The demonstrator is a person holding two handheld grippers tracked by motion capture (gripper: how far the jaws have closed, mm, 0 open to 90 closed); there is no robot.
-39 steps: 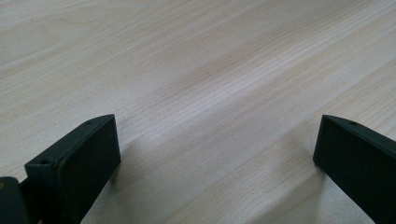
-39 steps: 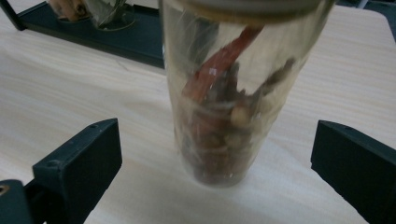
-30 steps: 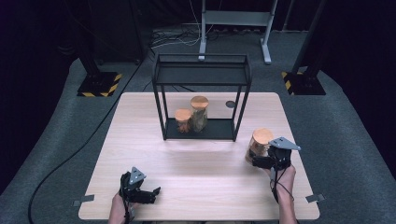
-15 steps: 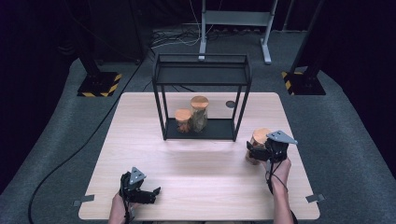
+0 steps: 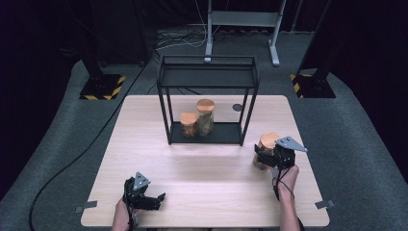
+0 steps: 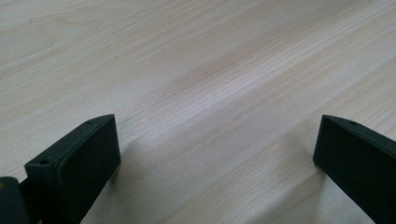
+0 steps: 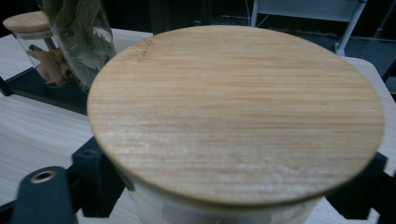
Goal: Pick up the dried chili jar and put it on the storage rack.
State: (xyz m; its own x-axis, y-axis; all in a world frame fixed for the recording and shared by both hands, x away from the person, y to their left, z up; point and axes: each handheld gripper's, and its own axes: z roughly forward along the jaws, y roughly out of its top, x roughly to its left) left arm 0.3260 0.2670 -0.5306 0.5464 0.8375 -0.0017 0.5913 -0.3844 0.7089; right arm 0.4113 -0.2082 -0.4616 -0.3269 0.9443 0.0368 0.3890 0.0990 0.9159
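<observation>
Pale wooden table point(image 5: 202, 192), grey carpet floor point(image 5: 365, 144), hazard-striped stand bases point(image 5: 102, 89), dark surroundings

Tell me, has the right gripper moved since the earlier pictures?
Yes. The right gripper shifted slightly left, toward the black shelf frame, and its jaws have just been closing around the jar.

Black wire-frame shelf point(image 5: 208, 72) stands on the far half of the wooden table point(image 5: 144, 144). On its base tray: short jar point(image 5: 188, 123) of brown sticks, touching or just beside tall jar point(image 5: 205, 116) of leaves, both wood-lidded. Small dark disc point(image 5: 237, 108) right of the frame. Hazard-striped stand bases point(image 5: 102, 86) on the grey floor.
</observation>
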